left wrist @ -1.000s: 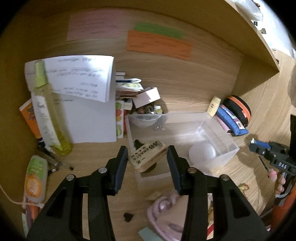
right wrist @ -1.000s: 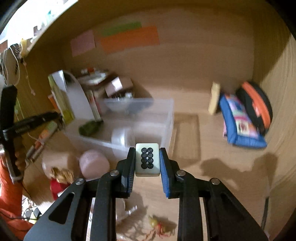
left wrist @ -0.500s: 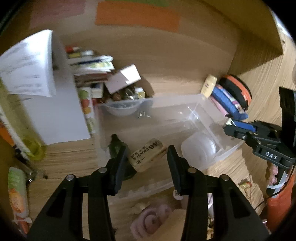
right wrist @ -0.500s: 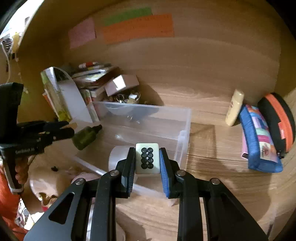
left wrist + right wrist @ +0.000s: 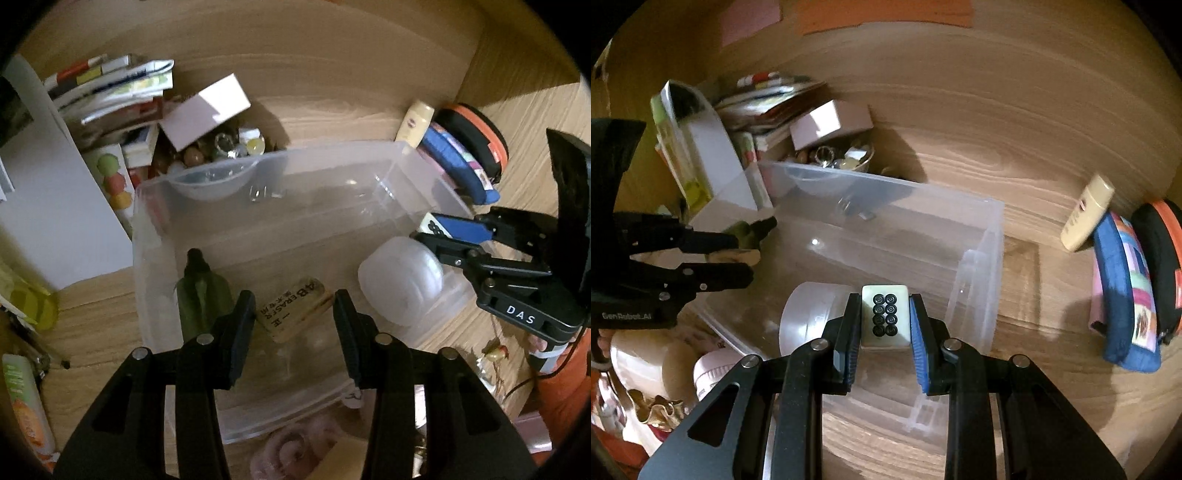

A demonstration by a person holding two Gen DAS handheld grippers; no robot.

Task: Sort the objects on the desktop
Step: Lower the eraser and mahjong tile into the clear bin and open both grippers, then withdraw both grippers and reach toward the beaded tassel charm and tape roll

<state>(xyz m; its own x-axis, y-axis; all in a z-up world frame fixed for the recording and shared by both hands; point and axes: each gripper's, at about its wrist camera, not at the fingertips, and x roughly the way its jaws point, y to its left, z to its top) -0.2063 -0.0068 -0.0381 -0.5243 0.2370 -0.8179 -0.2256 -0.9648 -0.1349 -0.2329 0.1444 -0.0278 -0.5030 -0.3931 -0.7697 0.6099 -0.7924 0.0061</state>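
Note:
A clear plastic bin (image 5: 332,155) (image 5: 982,229) stands on the wooden desk. My left gripper (image 5: 293,314) hangs over its near left part with the jaws apart. A tan 4B eraser (image 5: 291,308) lies between the fingers, a gap on each side. My right gripper (image 5: 885,319) is shut on a white mahjong tile (image 5: 885,319) with black circles, above the bin's right end; it also shows in the left wrist view (image 5: 436,230). A green bottle (image 5: 201,295) and a translucent round lid (image 5: 400,280) (image 5: 809,317) lie in the bin.
A stack of books (image 5: 110,92), a white box (image 5: 207,107) and a bowl of trinkets (image 5: 221,147) sit behind the bin. A cream tube (image 5: 1087,218) and blue and orange pouches (image 5: 1123,295) lie to the right. Pink items (image 5: 295,450) lie in front.
Both grippers moved forward and down over the bin. The left jaws opened and the eraser now lies loose between them. The right gripper still holds the tile.

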